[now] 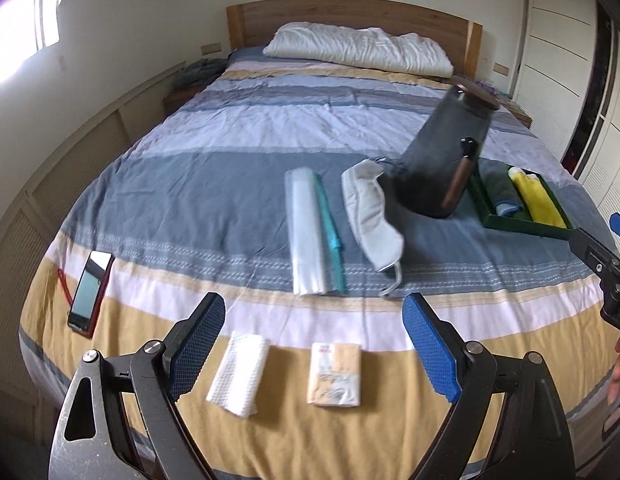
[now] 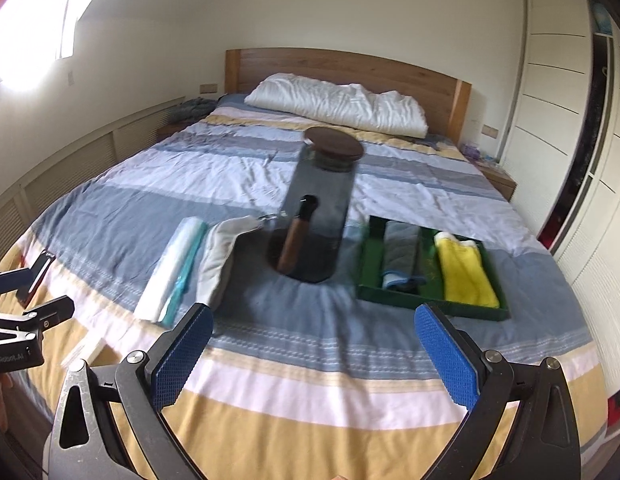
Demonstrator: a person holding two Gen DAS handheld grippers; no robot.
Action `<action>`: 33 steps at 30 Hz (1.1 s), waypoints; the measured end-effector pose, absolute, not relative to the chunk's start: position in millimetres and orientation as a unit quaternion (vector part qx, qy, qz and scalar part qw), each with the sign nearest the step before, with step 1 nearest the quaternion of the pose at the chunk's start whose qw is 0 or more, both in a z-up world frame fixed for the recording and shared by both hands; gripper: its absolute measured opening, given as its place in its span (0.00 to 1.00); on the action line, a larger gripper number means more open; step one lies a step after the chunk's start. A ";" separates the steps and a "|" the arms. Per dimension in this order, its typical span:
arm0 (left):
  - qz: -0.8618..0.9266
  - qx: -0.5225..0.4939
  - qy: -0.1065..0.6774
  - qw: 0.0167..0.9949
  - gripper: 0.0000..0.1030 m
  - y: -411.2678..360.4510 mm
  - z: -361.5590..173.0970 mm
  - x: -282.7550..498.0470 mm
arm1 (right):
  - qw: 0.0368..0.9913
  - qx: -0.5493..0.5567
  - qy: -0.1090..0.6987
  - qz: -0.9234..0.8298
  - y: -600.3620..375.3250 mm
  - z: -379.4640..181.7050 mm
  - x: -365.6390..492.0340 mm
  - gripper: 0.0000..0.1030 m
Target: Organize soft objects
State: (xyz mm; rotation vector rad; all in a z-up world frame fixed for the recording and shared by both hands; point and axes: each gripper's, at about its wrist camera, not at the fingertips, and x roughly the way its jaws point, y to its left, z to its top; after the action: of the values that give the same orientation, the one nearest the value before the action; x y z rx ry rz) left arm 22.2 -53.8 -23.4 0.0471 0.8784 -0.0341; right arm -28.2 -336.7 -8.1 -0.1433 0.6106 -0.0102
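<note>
A green tray point(image 2: 394, 294) on the striped bed holds a folded grey cloth point(image 2: 402, 250) and a yellow cloth point(image 2: 464, 274); the left wrist view shows the tray point(image 1: 522, 226) at right. A grey-white oven mitt point(image 1: 370, 216) and a clear bag roll with a teal strip point(image 1: 310, 232) lie mid-bed. Near the foot edge lie a white folded towel point(image 1: 239, 374) and a beige tissue pack point(image 1: 334, 374). My left gripper point(image 1: 316, 348) hovers open above these two. My right gripper point(image 2: 314, 354) is open over bare bedspread, with nothing between its fingers.
A dark glass jar point(image 2: 320, 216) with a brown lid and a wooden-handled brush inside stands between mitt and tray. A phone point(image 1: 89, 292) in a red case lies at the left edge. A white pillow point(image 1: 358, 50) rests at the headboard. Wardrobe doors point(image 2: 558, 92) line the right wall.
</note>
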 end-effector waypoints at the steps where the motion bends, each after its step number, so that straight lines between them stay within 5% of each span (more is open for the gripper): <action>1: -0.015 0.022 0.428 0.903 0.84 -48.8 -27.7 21.0 | 0.951 -0.072 0.301 -0.002 -333.4 -9.3 -27.3 1.00; 33: 0.004 0.011 0.467 0.884 0.84 -13.7 -69.0 47.2 | 0.932 -0.081 0.351 0.039 -270.9 -64.7 64.2 1.00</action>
State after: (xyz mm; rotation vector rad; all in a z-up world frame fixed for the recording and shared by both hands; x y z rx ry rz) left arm 47.2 -13.7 -69.0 0.0230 0.9722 0.0086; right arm 64.2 -270.9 -64.7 -0.1652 0.7180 0.0790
